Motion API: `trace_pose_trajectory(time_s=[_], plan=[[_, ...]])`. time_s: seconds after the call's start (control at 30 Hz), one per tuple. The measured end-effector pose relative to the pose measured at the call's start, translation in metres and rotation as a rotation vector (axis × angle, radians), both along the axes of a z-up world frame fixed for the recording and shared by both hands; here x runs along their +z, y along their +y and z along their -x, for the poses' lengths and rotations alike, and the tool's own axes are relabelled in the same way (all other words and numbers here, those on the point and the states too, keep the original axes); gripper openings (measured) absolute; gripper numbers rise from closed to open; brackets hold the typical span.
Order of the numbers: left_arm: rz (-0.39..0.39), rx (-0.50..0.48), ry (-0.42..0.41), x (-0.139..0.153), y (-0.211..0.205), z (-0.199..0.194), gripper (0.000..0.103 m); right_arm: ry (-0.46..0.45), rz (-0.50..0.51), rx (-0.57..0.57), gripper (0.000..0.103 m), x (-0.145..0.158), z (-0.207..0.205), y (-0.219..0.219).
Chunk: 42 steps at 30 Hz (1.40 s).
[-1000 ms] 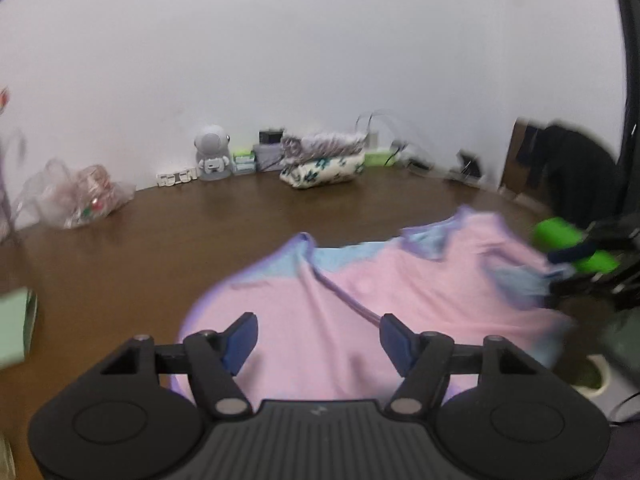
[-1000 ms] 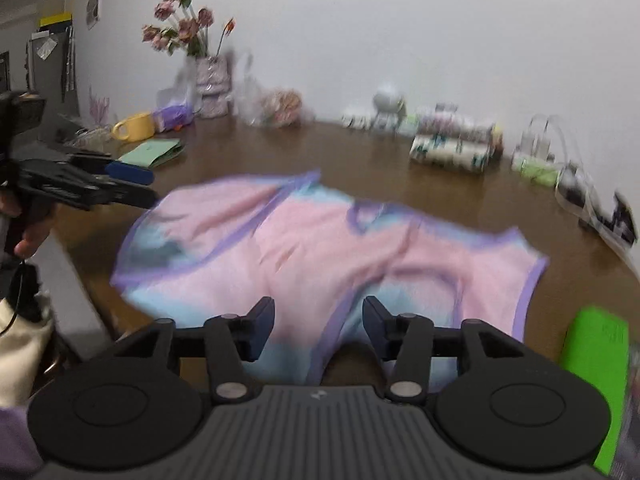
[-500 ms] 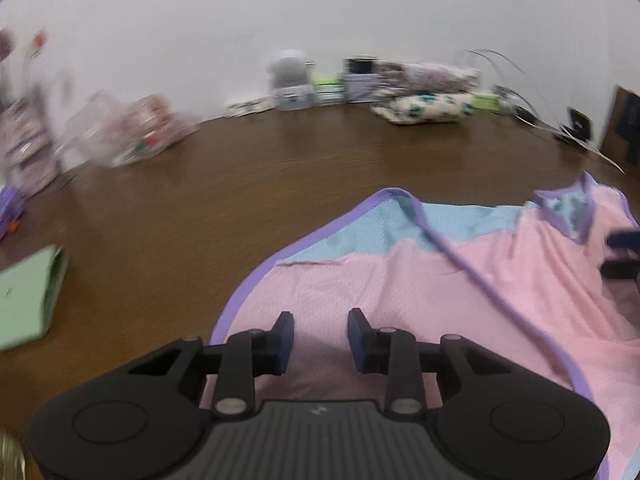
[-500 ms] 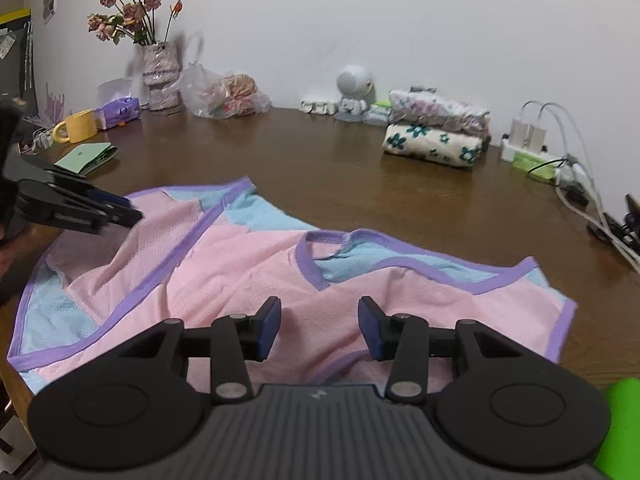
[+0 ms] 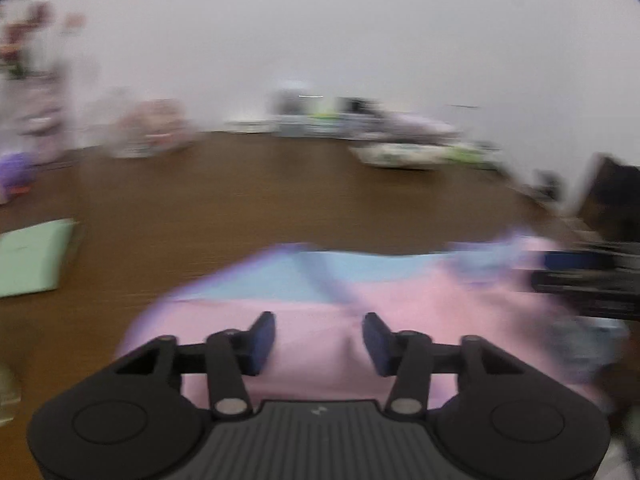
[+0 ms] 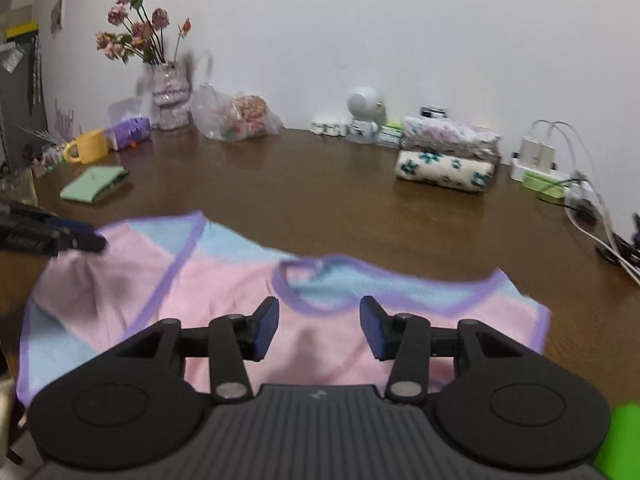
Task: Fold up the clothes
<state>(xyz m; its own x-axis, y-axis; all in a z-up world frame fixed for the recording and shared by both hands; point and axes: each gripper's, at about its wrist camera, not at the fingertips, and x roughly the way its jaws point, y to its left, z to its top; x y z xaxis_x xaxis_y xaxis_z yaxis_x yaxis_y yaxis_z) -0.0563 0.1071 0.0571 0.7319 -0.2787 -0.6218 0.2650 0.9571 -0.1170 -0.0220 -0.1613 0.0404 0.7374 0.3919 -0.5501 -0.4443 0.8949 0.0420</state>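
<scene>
**Pink top spread out, both tools hanging over it**

So the pink-and-blue top (image 6: 224, 300) with the purple trim is lying mostly flat on the brown surface (image 6: 320, 192), neckline facing the wall, left side still a bit rumpled. My right tool (image 6: 319, 330) hangs over the near hem just below the collar, jaws apart, nothing pinched between them. My left tool (image 5: 319, 344) is over the other end of the shirt; its jaws have just been opening and there's only loose fabric under the gap, no grip that I can see. That view is pretty smeared though, so the cloth edge there is kinda hard to read.

Back by the wall: folded floral clothes (image 6: 448, 160) stacked up, a vase of dried flowers (image 6: 170, 92), a yellow mug (image 6: 90, 152) and a green notebook (image 6: 94, 184) off to the left.
</scene>
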Motion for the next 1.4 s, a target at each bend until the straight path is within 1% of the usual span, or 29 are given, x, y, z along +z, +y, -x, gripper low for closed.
trace_pose_trajectory(time_s=[0.1, 0.17, 0.2, 0.23, 0.27, 0.3, 0.33, 0.4, 0.43, 0.47, 0.5, 0.53, 0.57, 0.6, 0.63, 0.7, 0.77, 0.8, 0.83, 0.87, 0.9, 0.93, 1.1, 1.17, 1.2, 1.23, 1.27, 1.33, 1.4], plan=[[0.048, -0.157, 0.087, -0.011, -0.032, -0.005, 0.05, 0.08, -0.019, 0.016, 0.046, -0.007, -0.028, 0.011], [0.031, -0.194, 0.11, -0.019, -0.043, -0.003, 0.049, 0.117, -0.024, 0.032, 0.046, -0.015, -0.041, 0.023], [0.027, -0.19, 0.117, -0.022, -0.043, -0.003, 0.045, 0.136, -0.029, 0.046, 0.046, -0.019, -0.046, 0.029], [0.023, -0.183, 0.121, -0.026, -0.043, -0.002, 0.032, 0.147, -0.021, 0.054, 0.034, -0.023, -0.049, 0.035], [0.019, -0.166, 0.115, -0.027, -0.04, 0.001, 0.025, 0.141, 0.0, 0.047, 0.006, -0.025, -0.052, 0.04], [0.016, -0.149, 0.111, -0.029, -0.037, 0.004, 0.015, 0.133, 0.021, 0.036, 0.004, -0.027, -0.054, 0.045], [0.024, -0.131, 0.114, -0.029, -0.031, 0.005, 0.013, 0.114, 0.035, 0.008, 0.004, -0.026, -0.055, 0.045], [0.062, -0.084, 0.126, -0.03, -0.018, 0.009, 0.014, 0.103, 0.007, -0.058, 0.004, -0.025, -0.06, 0.037], [0.08, -0.066, 0.125, -0.03, -0.013, 0.011, 0.014, 0.105, -0.007, -0.094, 0.007, -0.026, -0.064, 0.033], [0.098, -0.051, 0.123, -0.03, -0.009, 0.015, 0.014, 0.107, -0.013, -0.118, 0.017, -0.026, -0.065, 0.03], [0.116, -0.041, 0.12, -0.029, -0.005, 0.02, 0.018, 0.099, -0.023, -0.11, 0.022, -0.025, -0.057, 0.027], [0.142, -0.054, 0.111, -0.027, -0.003, 0.029, 0.028, 0.092, -0.033, -0.103, 0.038, -0.023, -0.049, 0.025], [0.161, -0.068, 0.103, -0.025, -0.003, 0.037, 0.035, 0.084, -0.044, -0.095, 0.051, -0.021, -0.041, 0.022], [0.155, -0.092, 0.092, -0.024, -0.009, 0.043, 0.049, 0.076, -0.056, -0.085, 0.052, -0.019, -0.032, 0.02], [0.15, -0.115, 0.082, -0.023, -0.014, 0.049, 0.055, 0.065, -0.074, -0.068, 0.052, -0.016, -0.018, 0.016], [0.132, -0.159, 0.064, -0.021, -0.026, 0.059, 0.055, 0.051, -0.083, -0.029, 0.055, -0.011, 0.004, 0.01], [0.061, -0.173, 0.076, -0.024, -0.042, 0.064, 0.05, 0.031, -0.076, 0.008, 0.059, -0.009, 0.028, 0.003], [0.048, -0.175, 0.081, -0.027, -0.045, 0.066, 0.039, 0.017, -0.07, 0.025, 0.06, -0.008, 0.039, -0.001], [0.037, -0.175, 0.082, -0.029, -0.048, 0.069, 0.031, 0.006, -0.065, 0.04, 0.06, -0.008, 0.051, -0.005], [0.032, -0.164, 0.071, -0.03, -0.049, 0.072, 0.029, 0.001, -0.063, 0.048, 0.061, -0.008, 0.061, -0.009], [0.019, -0.157, 0.062, -0.031, -0.051, 0.073, 0.019, -0.004, -0.061, 0.056, 0.061, -0.009, 0.071, -0.013], [0.005, -0.147, 0.055, -0.032, -0.052, 0.074, 0.002, -0.007, -0.059, 0.064, 0.061, -0.01, 0.081, -0.017], [-0.028, -0.037, 0.019, -0.03, -0.037, 0.077, 0.002, 0.033, -0.058, 0.075, 0.061, -0.028, 0.105, -0.029], [-0.013, 0.01, 0.011, -0.03, -0.028, 0.077, 0.003, 0.043, -0.066, 0.075, 0.061, -0.034, 0.107, -0.033], [-0.004, 0.031, 0.005, -0.03, -0.025, 0.077, 0.009, 0.043, -0.066, 0.078, 0.061, -0.036, 0.108, -0.033], [0.005, 0.048, -0.001, -0.03, -0.021, 0.077, 0.023, 0.044, -0.065, 0.081, 0.061, -0.038, 0.109, -0.033], [0.018, 0.045, -0.003, -0.029, -0.019, 0.079, 0.03, 0.043, -0.065, 0.084, 0.061, -0.039, 0.11, -0.034], [0.04, 0.0, -0.015, -0.026, -0.015, 0.086, 0.051, 0.035, -0.057, 0.089, 0.061, -0.04, 0.115, -0.032], [0.036, -0.043, -0.039, -0.024, -0.01, 0.096, 0.052, 0.021, -0.059, 0.111, 0.061, -0.04, 0.119, -0.033]])
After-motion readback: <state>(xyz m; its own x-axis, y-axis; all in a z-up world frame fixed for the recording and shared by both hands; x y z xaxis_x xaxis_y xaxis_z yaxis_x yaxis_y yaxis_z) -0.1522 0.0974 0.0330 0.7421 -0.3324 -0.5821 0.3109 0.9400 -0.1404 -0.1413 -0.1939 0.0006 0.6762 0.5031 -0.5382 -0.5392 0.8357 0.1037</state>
